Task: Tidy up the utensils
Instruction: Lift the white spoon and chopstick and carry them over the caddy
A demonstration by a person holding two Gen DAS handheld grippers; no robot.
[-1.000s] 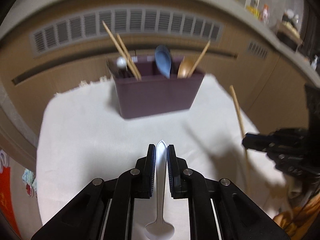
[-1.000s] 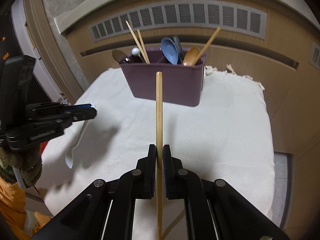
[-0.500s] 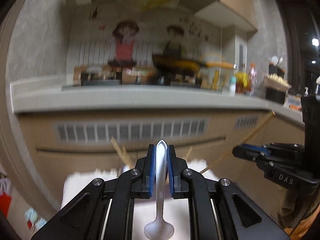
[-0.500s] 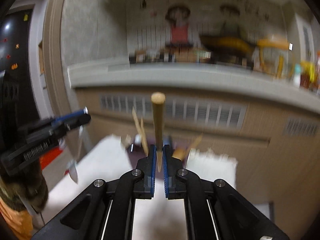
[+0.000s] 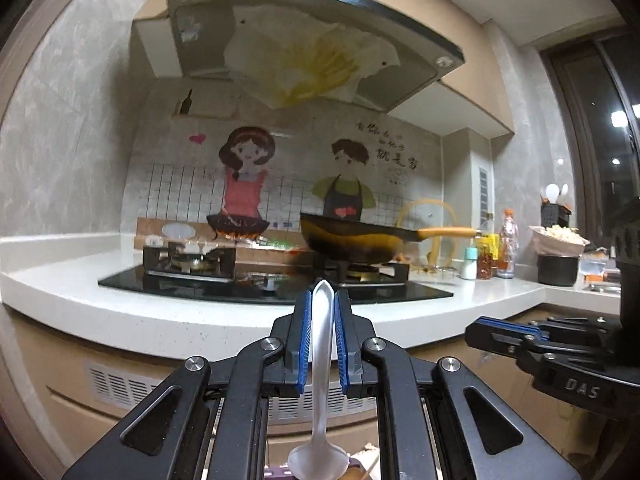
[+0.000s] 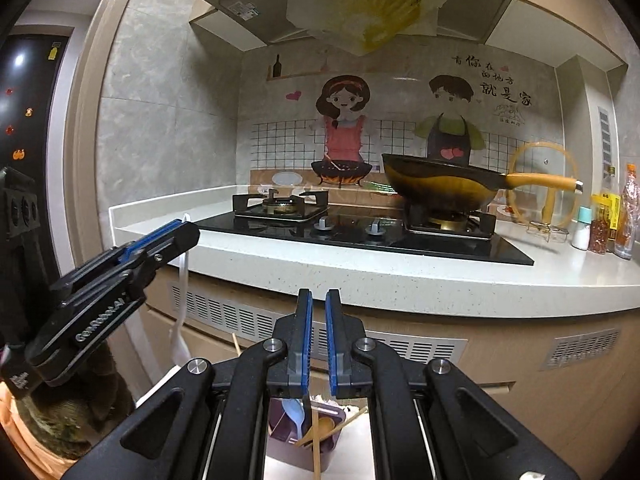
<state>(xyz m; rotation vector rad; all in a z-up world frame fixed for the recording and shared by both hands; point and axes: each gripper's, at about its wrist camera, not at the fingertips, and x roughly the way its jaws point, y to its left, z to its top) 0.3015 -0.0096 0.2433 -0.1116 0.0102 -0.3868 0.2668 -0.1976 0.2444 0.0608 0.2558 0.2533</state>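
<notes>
My left gripper (image 5: 322,300) is shut on a clear plastic spoon (image 5: 321,368), handle up between the pads, bowl hanging down; it also shows in the right wrist view (image 6: 181,280). My right gripper (image 6: 316,298) has a narrow gap between its pads and nothing in it. Below it, the purple utensil holder (image 6: 296,454) holds a blue spoon (image 6: 294,416), a wooden spoon and chopsticks; one chopstick (image 6: 316,440) stands in it directly under my jaws. The right gripper shows at the right of the left wrist view (image 5: 520,332). Both grippers are raised and level above the holder.
A white counter (image 6: 400,276) carries a black gas hob (image 6: 360,232) with a wok (image 6: 444,188). Bottles (image 6: 616,220) stand at the right. Cabinet fronts with vents lie below. A white cloth (image 6: 360,460) lies under the holder.
Both grippers rose and tilted up from the table to face the stove. My right gripper let go of the chopstick, which now stands in the holder. The left still holds the spoon.
</notes>
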